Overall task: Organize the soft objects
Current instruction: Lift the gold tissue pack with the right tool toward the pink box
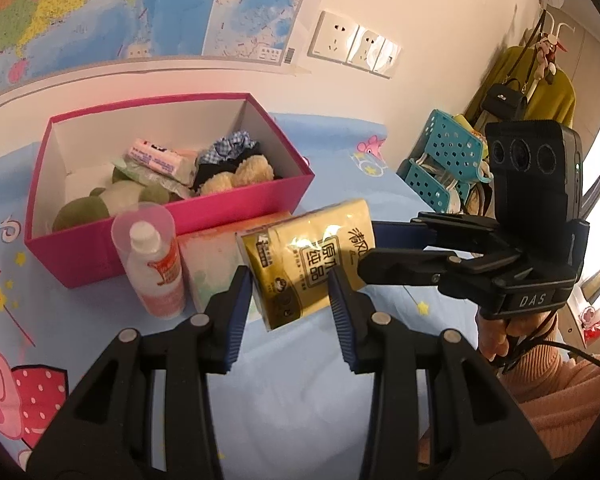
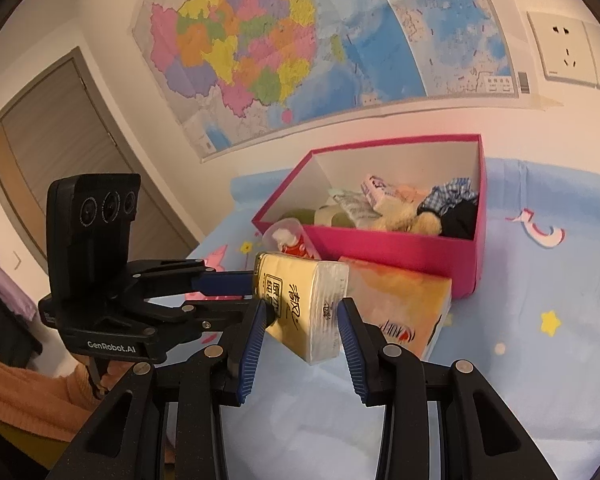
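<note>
A yellow pack of tissues (image 1: 308, 264) (image 2: 308, 304) hangs just above the blue bed sheet, in front of the pink box (image 1: 220, 216) (image 2: 380, 248). My left gripper (image 1: 290, 296) (image 2: 248, 292) is shut on one end of it. My right gripper (image 2: 302, 320) (image 1: 374, 250) is shut on the other end, at a right angle to the left one. The open box holds a green plush (image 1: 100, 204), a beige plush (image 1: 236, 176), a checked cloth (image 1: 228, 144) and a small wrapped pack (image 1: 160, 156).
A capped bottle (image 1: 156, 268) (image 2: 292, 242) and an orange tissue pack (image 1: 212, 256) (image 2: 400, 304) lean against the box's front wall. A teal basket (image 1: 440, 160) stands past the bed's edge. A map and sockets hang on the wall behind. A hand in an orange sleeve (image 1: 540, 364) holds the right gripper.
</note>
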Motion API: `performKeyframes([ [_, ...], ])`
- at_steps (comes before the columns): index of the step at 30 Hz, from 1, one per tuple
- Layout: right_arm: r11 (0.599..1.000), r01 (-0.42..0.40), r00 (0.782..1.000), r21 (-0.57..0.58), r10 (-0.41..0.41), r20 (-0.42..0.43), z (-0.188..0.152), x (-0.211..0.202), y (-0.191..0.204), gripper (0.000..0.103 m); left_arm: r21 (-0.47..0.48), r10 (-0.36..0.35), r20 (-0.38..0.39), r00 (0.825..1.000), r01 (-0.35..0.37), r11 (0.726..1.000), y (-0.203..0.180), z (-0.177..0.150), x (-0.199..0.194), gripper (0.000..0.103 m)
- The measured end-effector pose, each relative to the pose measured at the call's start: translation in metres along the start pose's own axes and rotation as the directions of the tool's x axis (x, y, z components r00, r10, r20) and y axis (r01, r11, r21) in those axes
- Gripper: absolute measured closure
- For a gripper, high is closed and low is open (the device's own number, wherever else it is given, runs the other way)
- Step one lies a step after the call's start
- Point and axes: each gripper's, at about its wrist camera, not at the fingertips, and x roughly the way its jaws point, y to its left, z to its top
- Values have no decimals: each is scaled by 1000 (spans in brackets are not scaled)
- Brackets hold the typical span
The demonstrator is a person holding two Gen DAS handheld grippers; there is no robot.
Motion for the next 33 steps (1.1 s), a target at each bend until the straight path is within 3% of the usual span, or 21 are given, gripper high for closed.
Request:
performKeyframes([
  [33,999,34,999,-26,-33,24,26,11,-5,64,24,30,23,999,-30,999,10,27,3,62],
])
